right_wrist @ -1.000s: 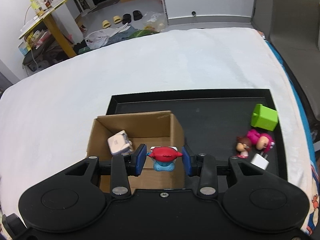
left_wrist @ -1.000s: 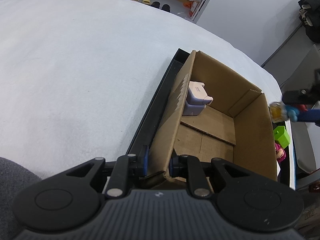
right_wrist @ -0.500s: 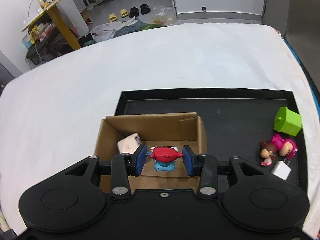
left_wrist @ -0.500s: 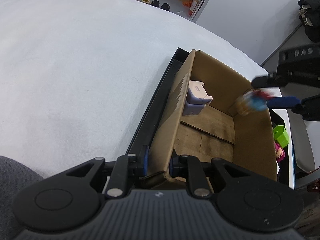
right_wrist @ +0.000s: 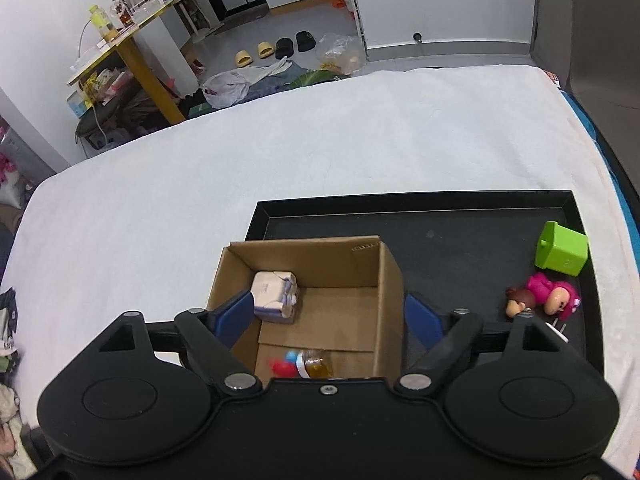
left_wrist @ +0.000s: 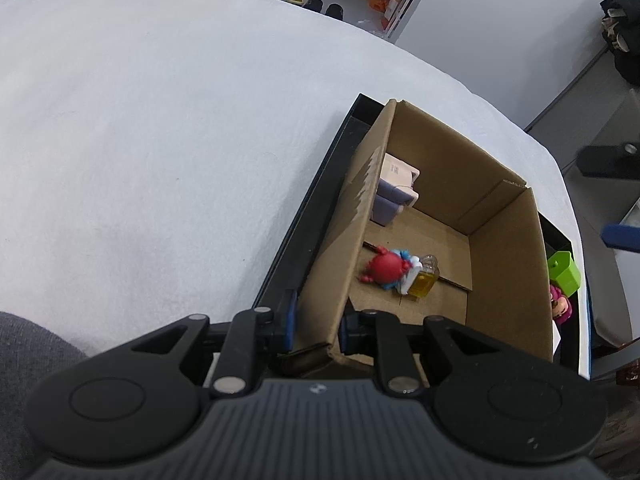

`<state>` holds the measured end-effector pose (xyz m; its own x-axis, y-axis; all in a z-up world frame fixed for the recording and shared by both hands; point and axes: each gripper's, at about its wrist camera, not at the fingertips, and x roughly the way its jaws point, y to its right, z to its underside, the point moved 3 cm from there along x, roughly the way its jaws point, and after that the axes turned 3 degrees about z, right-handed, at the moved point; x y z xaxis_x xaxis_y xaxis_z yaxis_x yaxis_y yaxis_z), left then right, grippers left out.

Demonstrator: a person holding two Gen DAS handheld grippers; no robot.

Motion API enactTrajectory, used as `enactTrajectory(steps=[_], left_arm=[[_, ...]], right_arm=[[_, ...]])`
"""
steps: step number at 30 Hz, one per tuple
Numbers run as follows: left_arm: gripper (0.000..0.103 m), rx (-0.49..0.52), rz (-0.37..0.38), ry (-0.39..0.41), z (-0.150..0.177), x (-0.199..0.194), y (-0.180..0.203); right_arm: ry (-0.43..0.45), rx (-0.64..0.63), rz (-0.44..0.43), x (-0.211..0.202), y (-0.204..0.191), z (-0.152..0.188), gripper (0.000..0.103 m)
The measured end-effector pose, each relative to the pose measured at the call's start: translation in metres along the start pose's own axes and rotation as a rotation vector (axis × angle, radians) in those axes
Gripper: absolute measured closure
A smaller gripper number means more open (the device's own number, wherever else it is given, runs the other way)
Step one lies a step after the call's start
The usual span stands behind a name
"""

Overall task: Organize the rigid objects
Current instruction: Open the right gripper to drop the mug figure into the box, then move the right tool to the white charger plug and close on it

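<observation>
An open cardboard box [left_wrist: 504, 264] [right_wrist: 390, 280] stands in the left part of a black tray [right_wrist: 440, 236]. My left gripper [left_wrist: 316, 322] is shut on the box's near wall. Inside the box lie a red and blue toy with a small yellow bottle [left_wrist: 400, 272] [right_wrist: 300, 364] and a pale plug adapter [left_wrist: 394, 188] [right_wrist: 276, 296]. My right gripper [right_wrist: 328, 314] is open and empty above the box. On the tray's right side lie a green cube [right_wrist: 562, 250] [left_wrist: 564, 270], a pink doll [right_wrist: 540, 300] and a white plug [right_wrist: 558, 326].
The tray sits on a white cloth surface [right_wrist: 240, 180] [left_wrist: 140, 140]. The tray's middle [right_wrist: 460, 256] is bare black. The room floor with shoes and a yellow table [right_wrist: 120, 48] lies beyond the far edge.
My right gripper opened and let go of the red and blue toy, which now lies on the box floor. The gripper drew back to the right. My left gripper stayed put.
</observation>
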<state>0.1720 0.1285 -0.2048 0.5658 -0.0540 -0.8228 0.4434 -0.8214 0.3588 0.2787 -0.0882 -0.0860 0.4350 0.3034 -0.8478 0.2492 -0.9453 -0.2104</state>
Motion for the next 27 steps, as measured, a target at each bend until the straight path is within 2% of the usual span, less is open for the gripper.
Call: enactTrajectory(steps=[13, 27], left_arm=[[0.084, 0.003, 0.0, -0.005, 0.001, 0.002, 0.001], [0.085, 0.005, -0.017, -0.006, 0.001, 0.002, 0.004]], right_arm=[[0.033, -0.01, -0.007, -0.037, 0.028, 0.01, 0.005], [0.012, 0.073, -0.001, -0.049, 0.075, 0.023, 0.004]])
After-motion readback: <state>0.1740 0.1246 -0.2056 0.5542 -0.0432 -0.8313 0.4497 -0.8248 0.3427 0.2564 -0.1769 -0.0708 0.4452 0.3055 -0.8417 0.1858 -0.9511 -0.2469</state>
